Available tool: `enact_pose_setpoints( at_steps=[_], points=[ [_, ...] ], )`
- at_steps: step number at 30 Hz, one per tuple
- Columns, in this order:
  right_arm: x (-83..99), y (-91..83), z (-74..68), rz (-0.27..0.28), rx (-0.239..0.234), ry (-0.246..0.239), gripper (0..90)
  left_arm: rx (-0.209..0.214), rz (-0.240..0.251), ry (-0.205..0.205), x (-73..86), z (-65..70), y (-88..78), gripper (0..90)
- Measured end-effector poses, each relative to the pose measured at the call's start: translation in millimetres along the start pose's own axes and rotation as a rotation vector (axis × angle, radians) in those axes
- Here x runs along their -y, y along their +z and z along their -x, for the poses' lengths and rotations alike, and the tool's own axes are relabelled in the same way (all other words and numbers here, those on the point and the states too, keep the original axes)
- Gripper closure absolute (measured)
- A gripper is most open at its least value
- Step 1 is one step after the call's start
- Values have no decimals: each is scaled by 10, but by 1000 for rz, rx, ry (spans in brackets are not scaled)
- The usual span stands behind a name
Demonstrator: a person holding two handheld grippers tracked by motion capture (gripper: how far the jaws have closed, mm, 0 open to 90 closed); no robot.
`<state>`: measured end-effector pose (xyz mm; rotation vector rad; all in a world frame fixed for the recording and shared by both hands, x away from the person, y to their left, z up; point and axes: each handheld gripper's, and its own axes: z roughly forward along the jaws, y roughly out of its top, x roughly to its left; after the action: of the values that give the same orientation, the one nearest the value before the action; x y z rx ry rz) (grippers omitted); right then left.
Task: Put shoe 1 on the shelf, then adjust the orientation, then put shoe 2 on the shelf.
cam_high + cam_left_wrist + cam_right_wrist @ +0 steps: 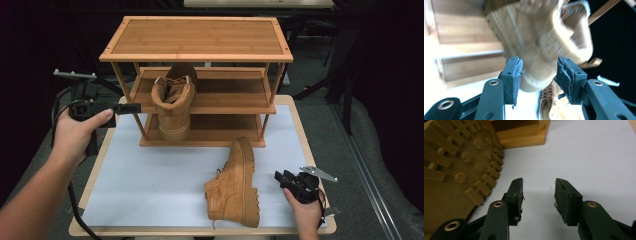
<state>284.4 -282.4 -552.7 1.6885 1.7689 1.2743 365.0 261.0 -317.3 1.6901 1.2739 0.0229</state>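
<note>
A wooden shoe rack (196, 37) stands at the far end of the white surface (150, 180). One tan boot (173, 102) stands on end at the rack's front left, leaning on the middle shelf. The left gripper (127, 108) sits just left of that boot, its fingers (512, 75) released, nothing pinched between them. A second boot (235, 185) lies on its side in front of the rack. The right gripper (284, 179) rests just right of this boot's sole, fingers (566, 197) spread apart over bare surface.
</note>
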Motion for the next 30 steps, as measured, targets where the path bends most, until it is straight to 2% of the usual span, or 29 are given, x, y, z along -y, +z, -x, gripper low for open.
enact_pose_setpoints(
  at_steps=[1,3,4,9,11,12,13,15,17,18,20,22,25,27,28,30],
  points=[
    [-12,-12,-22,-24,0,-8,593,-6,-4,5,65,-39,12,558],
    [-14,-2,-44,-8,-5,-21,592,-16,-16,10,199,-122,63,585],
    [-24,-10,-63,-33,0,-34,592,-19,-23,6,266,-170,97,600],
    [-46,8,-93,-32,-7,-23,626,-48,-33,-1,632,-458,305,607],
    [-75,1,-117,-38,-19,-21,634,-49,-47,-11,768,-574,391,606],
    [-92,-5,-128,-50,-18,-24,656,-50,-38,-12,835,-625,427,606],
    [-115,-24,-135,-83,-19,-25,675,-50,-35,-10,883,-665,451,605],
    [-134,-9,-158,-70,-35,-13,715,-30,-35,-34,1029,-775,526,607],
    [-161,-21,-193,-102,-27,-19,750,-27,-37,-33,1147,-848,593,604],
    [-174,-28,-206,-116,-44,-26,765,-35,-43,-31,1198,-874,623,604],
    [-209,-48,-240,-147,-52,-42,780,-45,-41,-30,1291,-921,673,604],
    [-240,-51,-284,-141,-52,-47,801,-42,-37,-45,1373,-965,709,601],
    [-309,-78,-331,-183,-59,-67,833,-33,-38,-73,1458,-1032,748,592],
    [-349,-92,-361,-197,-73,-80,846,-44,-56,-62,1472,-1052,760,577],
    [-362,-98,-375,-198,-67,-86,854,-52,-47,-60,1490,-1058,761,568],
    [-402,-120,-407,-208,-89,-92,874,-58,-48,-53,1519,-1080,768,557]
  ],
)
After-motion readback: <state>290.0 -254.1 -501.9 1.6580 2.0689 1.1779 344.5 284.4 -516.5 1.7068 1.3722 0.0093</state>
